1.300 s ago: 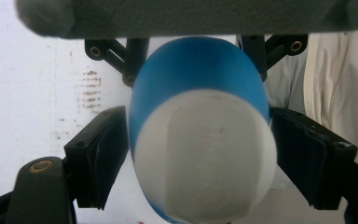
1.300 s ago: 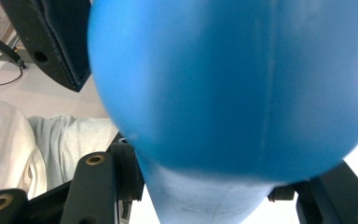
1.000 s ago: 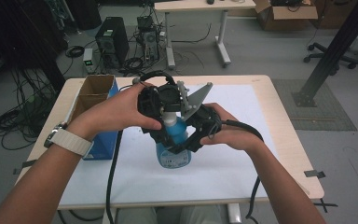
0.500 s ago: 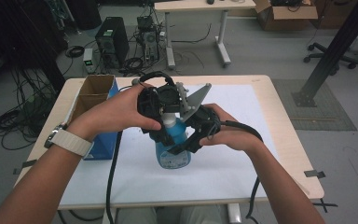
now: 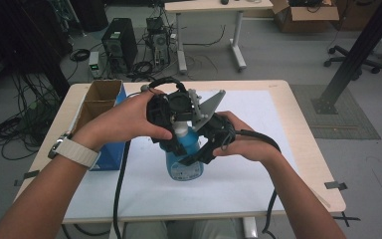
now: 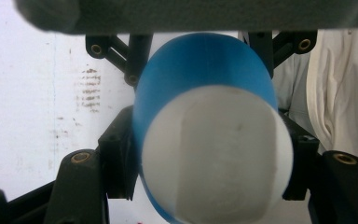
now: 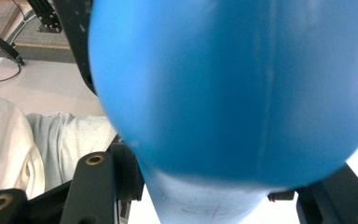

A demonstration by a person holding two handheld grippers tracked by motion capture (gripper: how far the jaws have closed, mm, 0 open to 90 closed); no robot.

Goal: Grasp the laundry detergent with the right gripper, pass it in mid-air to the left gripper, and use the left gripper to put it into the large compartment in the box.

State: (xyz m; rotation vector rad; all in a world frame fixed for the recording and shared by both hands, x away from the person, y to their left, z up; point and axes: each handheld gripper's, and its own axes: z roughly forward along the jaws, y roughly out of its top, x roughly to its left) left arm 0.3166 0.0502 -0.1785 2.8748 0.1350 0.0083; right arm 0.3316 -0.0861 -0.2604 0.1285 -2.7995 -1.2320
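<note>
**A:** What is being handled?

**B:** A single blue bottle (image 5: 184,167), translucent plastic with a white cap at the top and a pale printed label low on its front. It stands upright on the white sheet (image 5: 258,149) that covers most of the table (image 5: 306,144), near the middle and towards the person's side. In the left gripper view the bottle (image 6: 205,140) is seen from above: a round blue body with the white top nearest the camera (blurred, so no detail on the cap).

**A:** And the grippers?

**B:** Two of them, one in each hand. The left gripper (image 5: 174,137) comes down over the bottle's top, and its two black jaws sit against either side of the neck, clamped on it. The right gripper (image 5: 199,149) comes in from the right, lower down; in its own view the blue body (image 7: 233,84) bulges between its jaws, which press on the narrower part below, so it grips the bottle as well.

**A:** Anything else on the table?

**B:** One open cardboard box with blue sides (image 5: 99,107), at the left edge, well apart from the bottle. One black cable (image 5: 119,184) trails from the left gripper and another from the right (both run off the near edge). The left wrist wears one white watch band (image 5: 74,152).
</note>
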